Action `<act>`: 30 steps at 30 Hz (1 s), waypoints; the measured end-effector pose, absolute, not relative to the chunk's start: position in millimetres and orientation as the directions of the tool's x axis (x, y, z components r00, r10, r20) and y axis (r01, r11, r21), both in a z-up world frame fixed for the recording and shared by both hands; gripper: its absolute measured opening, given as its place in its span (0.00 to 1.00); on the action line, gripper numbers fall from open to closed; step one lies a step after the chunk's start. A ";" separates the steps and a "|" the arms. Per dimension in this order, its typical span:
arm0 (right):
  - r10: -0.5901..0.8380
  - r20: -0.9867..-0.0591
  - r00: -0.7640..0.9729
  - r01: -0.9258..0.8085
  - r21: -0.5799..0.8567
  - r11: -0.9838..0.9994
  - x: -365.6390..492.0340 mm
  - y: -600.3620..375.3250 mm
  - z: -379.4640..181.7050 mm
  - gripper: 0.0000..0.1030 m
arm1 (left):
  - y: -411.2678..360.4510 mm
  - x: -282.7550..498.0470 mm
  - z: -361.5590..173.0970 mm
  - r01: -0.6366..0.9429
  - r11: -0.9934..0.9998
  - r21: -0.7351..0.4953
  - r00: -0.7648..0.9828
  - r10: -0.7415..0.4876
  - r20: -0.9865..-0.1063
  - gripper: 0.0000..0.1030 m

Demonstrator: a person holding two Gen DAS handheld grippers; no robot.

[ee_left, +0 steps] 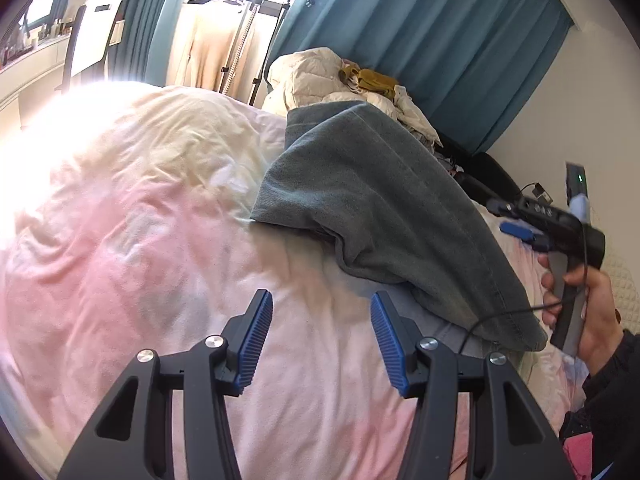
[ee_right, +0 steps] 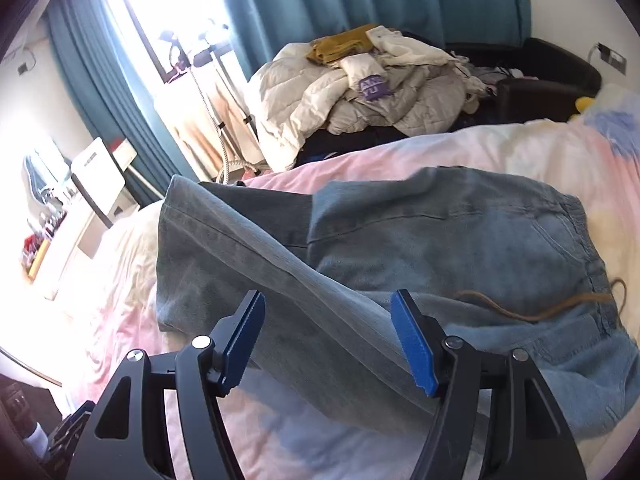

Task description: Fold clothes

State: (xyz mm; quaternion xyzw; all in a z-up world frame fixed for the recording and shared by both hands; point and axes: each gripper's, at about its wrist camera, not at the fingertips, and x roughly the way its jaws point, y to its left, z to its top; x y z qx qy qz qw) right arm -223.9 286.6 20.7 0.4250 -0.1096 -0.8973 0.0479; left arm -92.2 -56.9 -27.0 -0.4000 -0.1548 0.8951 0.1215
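Left wrist view looks along its fingers, close over the bed point(ee_left: 120, 240), toward the curtain point(ee_left: 440, 40). Right wrist view sits nearer the jeans point(ee_right: 400, 248). Both share jeans, bed, curtain.

A: Where do the trousers point(ee_right: 400, 264) lie?
B: On the bed point(ee_right: 500, 152), one leg folded across the seat part. The right gripper point(ee_right: 328, 340) hangs over that leg, fingers apart.
A: And the left gripper point(ee_left: 322, 338)?
B: Over bare cover, left of the trousers, fingers apart too.
A: What's behind?
B: A pile of clothes point(ee_right: 360, 92) past the bed's far edge, curtains point(ee_right: 320, 4) behind it, a rack point(ee_left: 264, 32) to its left.
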 end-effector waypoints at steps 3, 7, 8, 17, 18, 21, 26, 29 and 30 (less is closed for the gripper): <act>-0.195 -0.748 -0.635 0.086 0.182 -0.980 -258.3 243.1 20.1 0.64 | -47.1 -98.6 -35.6 -0.137 -0.927 -0.349 -0.615 0.356 -0.704 0.51; -0.191 -0.750 -0.634 0.172 0.104 -0.980 -303.1 192.2 19.3 0.64 | -39.1 -104.2 -44.0 -0.167 -0.927 -0.335 -0.592 0.366 -0.718 0.51; -0.192 -0.751 -0.631 0.180 0.099 -0.979 -313.2 181.7 18.6 0.64 | -38.3 -105.3 -44.8 -0.172 -0.929 -0.328 -0.592 0.363 -0.719 0.51; -0.162 -0.737 -0.656 0.227 0.012 -0.974 -331.3 118.4 -2.4 0.15 | -50.0 -122.2 -54.9 -0.134 -0.912 -0.389 -0.589 0.389 -0.708 0.51; -0.170 -0.729 -0.663 0.231 0.017 -0.973 -324.2 118.2 -1.5 0.09 | -54.6 -122.0 -53.3 -0.117 -0.909 -0.399 -0.603 0.384 -0.699 0.51; -0.239 -0.717 -0.655 0.278 0.066 -0.958 -296.2 123.4 5.9 0.03 | -72.3 -116.7 -42.3 -0.079 -0.892 -0.445 -0.660 0.381 -0.648 0.51; -0.344 -0.686 -0.642 0.360 0.127 -0.924 -225.7 129.6 28.0 0.02 | -98.4 -105.1 -28.5 -0.020 -0.855 -0.518 -0.726 0.369 -0.580 0.51; -0.415 -0.668 -0.617 0.416 0.171 -0.893 -175.1 129.7 38.4 0.01 | -103.9 -101.9 -26.0 -0.007 -0.843 -0.539 -0.725 0.375 -0.578 0.51; -0.438 -0.664 -0.606 0.433 0.186 -0.882 -157.5 128.2 39.5 0.01 | -103.7 -99.8 -25.1 -0.005 -0.842 -0.539 -0.725 0.375 -0.578 0.51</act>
